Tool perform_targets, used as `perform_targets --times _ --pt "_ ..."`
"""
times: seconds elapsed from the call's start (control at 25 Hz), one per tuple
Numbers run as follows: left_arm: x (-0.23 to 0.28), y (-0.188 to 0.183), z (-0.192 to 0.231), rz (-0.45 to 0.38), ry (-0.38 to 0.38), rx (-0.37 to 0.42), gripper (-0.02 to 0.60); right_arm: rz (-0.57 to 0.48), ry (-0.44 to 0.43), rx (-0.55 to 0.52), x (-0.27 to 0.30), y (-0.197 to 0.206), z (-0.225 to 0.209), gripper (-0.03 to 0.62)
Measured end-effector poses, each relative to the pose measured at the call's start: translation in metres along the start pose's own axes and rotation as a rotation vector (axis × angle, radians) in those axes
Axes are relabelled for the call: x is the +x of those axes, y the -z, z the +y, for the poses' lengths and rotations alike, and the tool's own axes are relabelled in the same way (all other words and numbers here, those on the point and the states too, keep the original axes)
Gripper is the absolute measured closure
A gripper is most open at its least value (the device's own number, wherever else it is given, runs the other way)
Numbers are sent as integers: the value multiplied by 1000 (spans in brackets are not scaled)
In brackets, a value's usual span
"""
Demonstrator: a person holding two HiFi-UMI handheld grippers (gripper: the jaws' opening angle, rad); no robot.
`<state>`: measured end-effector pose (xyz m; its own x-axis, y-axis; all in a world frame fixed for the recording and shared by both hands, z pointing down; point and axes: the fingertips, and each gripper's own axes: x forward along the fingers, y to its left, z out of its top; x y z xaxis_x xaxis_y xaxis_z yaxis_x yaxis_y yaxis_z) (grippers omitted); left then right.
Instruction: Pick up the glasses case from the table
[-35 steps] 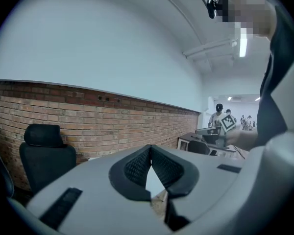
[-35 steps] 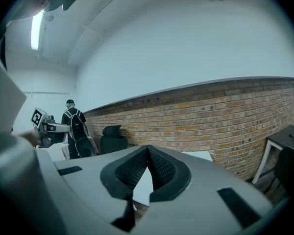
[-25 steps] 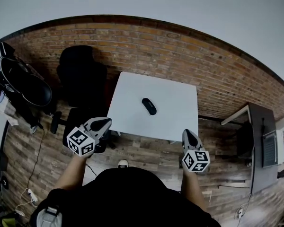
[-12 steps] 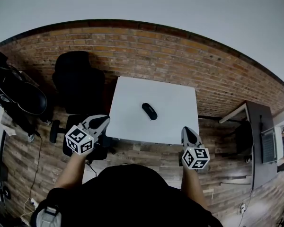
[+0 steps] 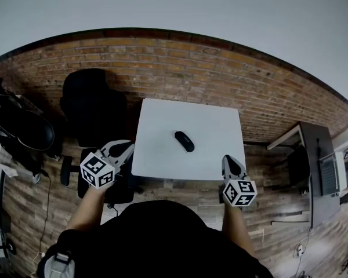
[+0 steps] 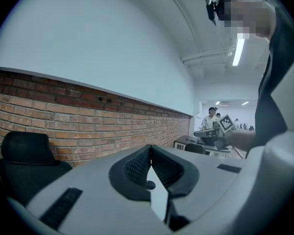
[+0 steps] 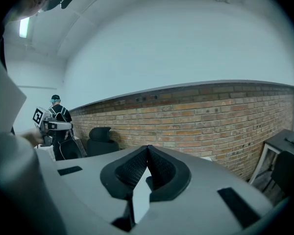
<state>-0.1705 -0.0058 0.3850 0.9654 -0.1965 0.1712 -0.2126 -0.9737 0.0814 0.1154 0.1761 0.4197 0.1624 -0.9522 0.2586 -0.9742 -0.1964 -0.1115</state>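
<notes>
Lying on table [image 5: 162, 155], glasses case [image 5: 184, 141], small, details indistinct

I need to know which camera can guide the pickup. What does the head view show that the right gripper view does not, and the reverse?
Only the head view: the glasses case lying on the white table, with the left tongs and right tongs near its front corners. Only the right gripper view: the right tongs' tips shut together, empty, and a person far off at the left. Both: the brick wall and the black chair.
</notes>
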Motion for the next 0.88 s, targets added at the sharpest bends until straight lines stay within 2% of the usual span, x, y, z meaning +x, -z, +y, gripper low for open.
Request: perform_targets --times 0.36,0.6,0.88 --pt "-1 6 35 3 19 -14 571 26 0 -4 25 3 23 579" --pt "-8 11 35 14 31 -17 571 43 -1 0 28 9 30 579" --pt "-26 11 40 3 9 -32 571 44 -20 -19 33 4 43 579"
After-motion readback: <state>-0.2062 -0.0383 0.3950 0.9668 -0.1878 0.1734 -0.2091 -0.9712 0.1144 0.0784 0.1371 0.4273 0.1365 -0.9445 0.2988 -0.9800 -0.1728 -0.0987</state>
